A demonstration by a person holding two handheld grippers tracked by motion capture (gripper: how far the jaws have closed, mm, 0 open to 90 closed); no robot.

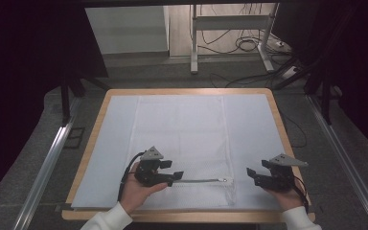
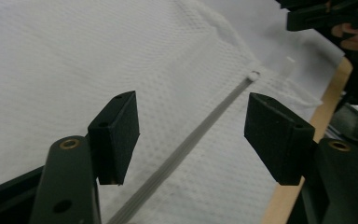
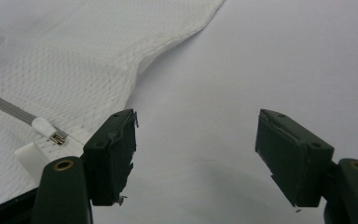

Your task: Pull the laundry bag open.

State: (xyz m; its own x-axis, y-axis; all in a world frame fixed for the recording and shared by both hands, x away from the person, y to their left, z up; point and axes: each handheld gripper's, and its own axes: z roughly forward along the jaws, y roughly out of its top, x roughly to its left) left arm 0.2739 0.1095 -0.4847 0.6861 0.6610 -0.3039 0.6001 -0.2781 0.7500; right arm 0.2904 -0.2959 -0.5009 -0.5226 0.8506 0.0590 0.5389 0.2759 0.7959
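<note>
White mesh zippered laundry bag (image 1: 179,143) lies flat mid-bench, its grey zipper (image 1: 196,181) along the near edge. Left gripper (image 1: 176,176), released, straddles the zipper; right gripper (image 1: 250,174), released, hovers just beside the bag's near right corner.

Left tool (image 1: 176,177) low, jaws apart; right tool (image 1: 252,175) likewise (both hand-held, pointing inward).

Running out of the bottom edge of the left gripper view: the grey zipper (image 2: 186,148). Hiding part of the slider (image 3: 52,135) behind a black jaw, right gripper view.
</note>
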